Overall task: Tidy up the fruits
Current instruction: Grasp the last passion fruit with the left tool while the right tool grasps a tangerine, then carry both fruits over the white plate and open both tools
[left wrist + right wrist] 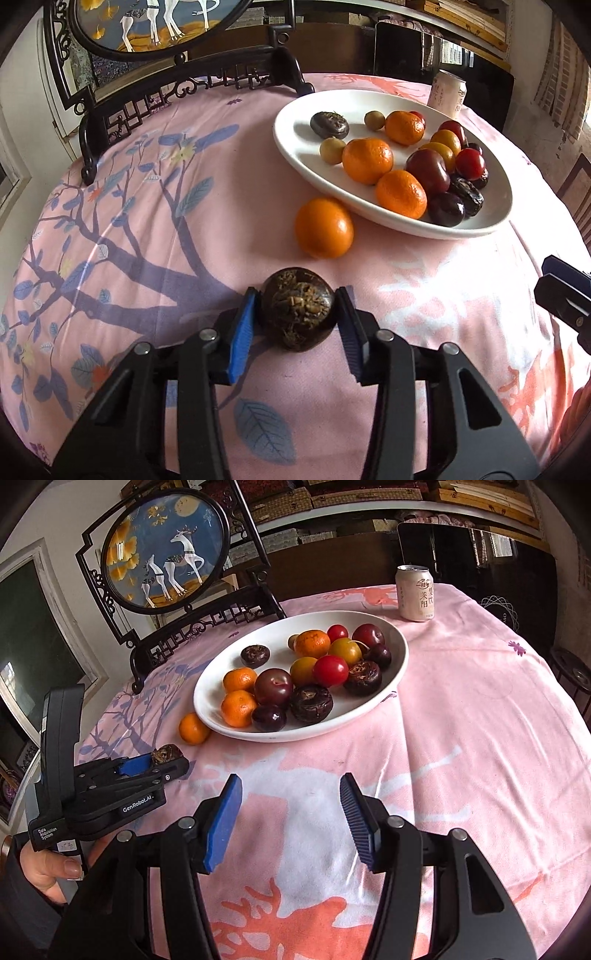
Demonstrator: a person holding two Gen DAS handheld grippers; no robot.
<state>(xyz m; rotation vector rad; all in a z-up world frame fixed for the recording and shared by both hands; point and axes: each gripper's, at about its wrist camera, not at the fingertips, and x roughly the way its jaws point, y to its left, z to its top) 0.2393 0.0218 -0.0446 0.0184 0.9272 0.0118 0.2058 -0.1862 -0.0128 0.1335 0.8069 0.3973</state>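
Note:
My left gripper (297, 308) is shut on a dark brown water chestnut (298, 308), low over the pink tablecloth; it also shows in the right wrist view (168, 755). A loose tangerine (323, 227) lies on the cloth just ahead, touching the near rim of the white oval plate (291, 122). The plate holds tangerines, plums, red and yellow small fruits and water chestnuts. My right gripper (291, 805) is open and empty above the cloth, in front of the plate (201, 698). The loose tangerine (192, 729) also shows there.
A drink can (414, 592) stands behind the plate on the far right. A dark carved wooden stand with a round deer picture (166, 550) stands at the table's far left. The right gripper's tip (561, 291) shows at the left view's right edge.

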